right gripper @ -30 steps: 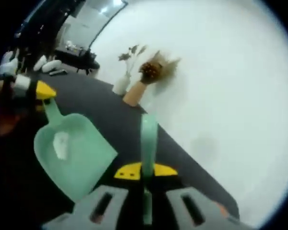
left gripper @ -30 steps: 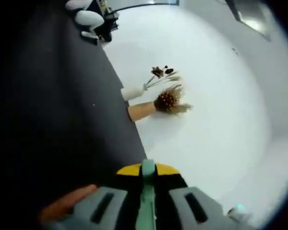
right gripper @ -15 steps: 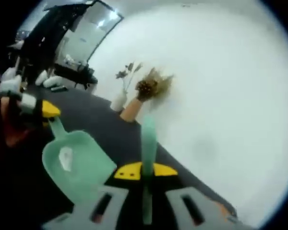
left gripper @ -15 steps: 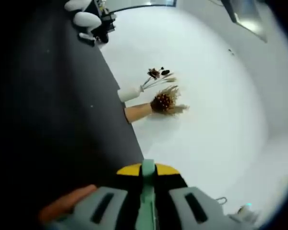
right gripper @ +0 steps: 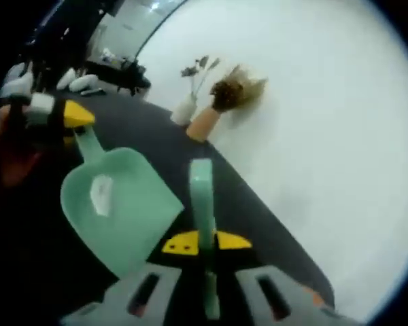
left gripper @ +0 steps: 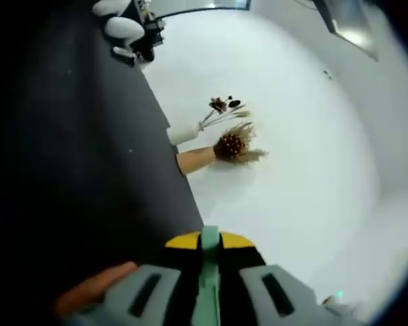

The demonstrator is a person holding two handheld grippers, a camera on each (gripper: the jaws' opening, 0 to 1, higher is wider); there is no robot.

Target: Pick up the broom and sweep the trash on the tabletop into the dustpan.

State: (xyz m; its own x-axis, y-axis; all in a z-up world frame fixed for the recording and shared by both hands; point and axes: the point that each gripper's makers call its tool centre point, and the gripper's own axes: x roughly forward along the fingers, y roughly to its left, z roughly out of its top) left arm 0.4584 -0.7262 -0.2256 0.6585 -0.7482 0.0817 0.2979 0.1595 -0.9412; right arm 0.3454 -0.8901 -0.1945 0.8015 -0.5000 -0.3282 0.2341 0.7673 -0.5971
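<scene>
in the right gripper view the right tongs are clenched on a thin mint-green handle, the broom, which rises straight up between the grey jaws past a yellow tab; the brush end is not seen. just left of it the mint-green dustpan hangs over the dark tabletop, its scoop facing the camera with a small pale scrap of trash lying inside it. the dustpan's narrow handle runs up and left to the left tongs, seen here with a yellow tab and grey body, which appear clamped on that handle, with an orange-red shape just beside them. at the far edge of the tabletop, against the white wall, stand a white vase with dried stems and a tan vase with a brown dried bunch, just beside each other. in the left gripper view the left tongs are closed on a mint-green handle between the grey jaws, and the two vases show sideways, the white vase touching or nearly touching the tan vase at the tabletop edge.
</scene>
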